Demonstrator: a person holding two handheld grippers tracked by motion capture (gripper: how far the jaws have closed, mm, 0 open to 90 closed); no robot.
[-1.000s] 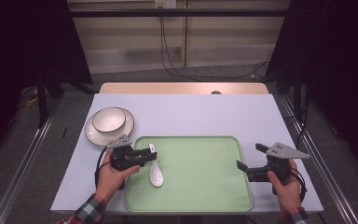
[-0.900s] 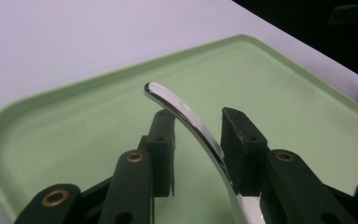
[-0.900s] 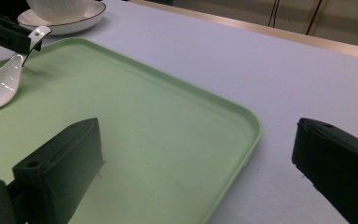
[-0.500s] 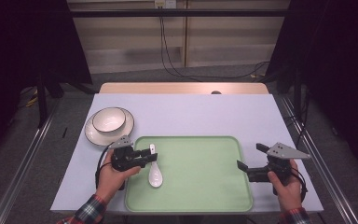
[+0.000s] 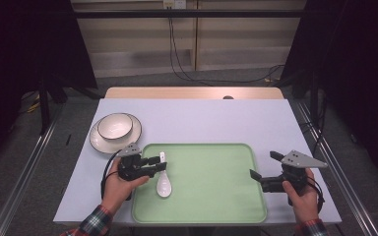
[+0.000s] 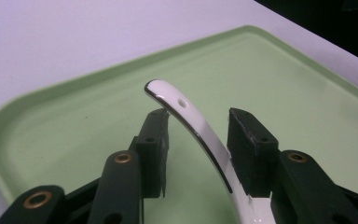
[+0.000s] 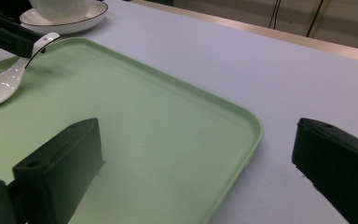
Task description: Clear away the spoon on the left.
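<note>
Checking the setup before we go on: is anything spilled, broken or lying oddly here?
Nothing stands out. The white spoon lies in the green tray, its handle between the left tongs, whose jaws have just been opening. The bowl sits upright on its plate.

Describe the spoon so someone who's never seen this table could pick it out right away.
Start at the pale green rectangular plastic tray on the table's near side. At its left end lies the glossy white ceramic soup spoon, bowl toward the person, its curved handle rising between the left gripper's jaws, which have just been opening. Unlike the white bowl on its plate, it lies on the tray.
</note>
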